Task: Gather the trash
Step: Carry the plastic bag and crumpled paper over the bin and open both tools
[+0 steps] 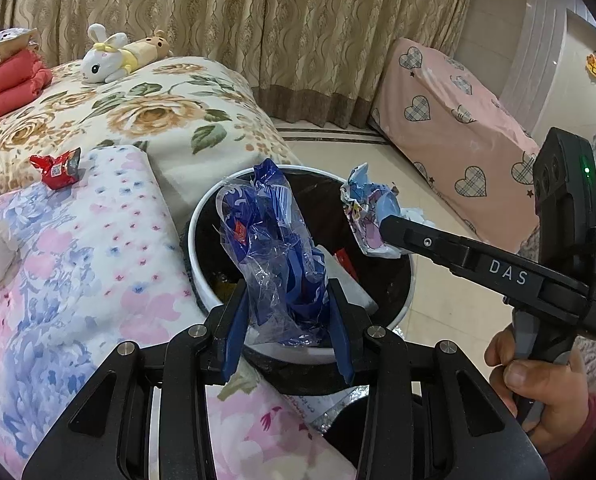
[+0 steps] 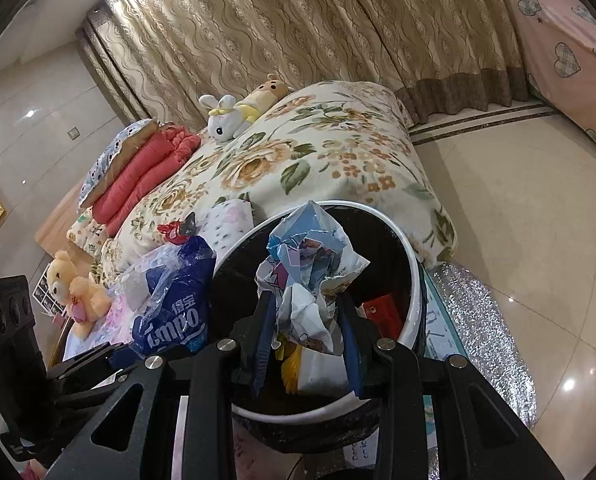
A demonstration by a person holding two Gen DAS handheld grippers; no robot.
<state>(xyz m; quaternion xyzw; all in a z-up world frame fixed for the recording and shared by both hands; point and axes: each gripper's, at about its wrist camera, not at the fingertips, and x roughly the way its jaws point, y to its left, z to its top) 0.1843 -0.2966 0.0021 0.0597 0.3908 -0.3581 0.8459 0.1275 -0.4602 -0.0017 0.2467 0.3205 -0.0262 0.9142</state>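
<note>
Your left gripper pinched a blue plastic wrapper between its fingers, printed "empo" with Chinese characters, above the white-rimmed bin. Left of those fingers a red wrapper lay on the flowered bed. Your right gripper, marked "DAS", pinched a crumpled cartoon wrapper over the bin too. Beyond hung beige curtains; the floor was glossy tile.

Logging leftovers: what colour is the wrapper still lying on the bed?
Red, with a dark grey end, the wrapper lies on the floral blanket; clearest in the left wrist view.
</note>
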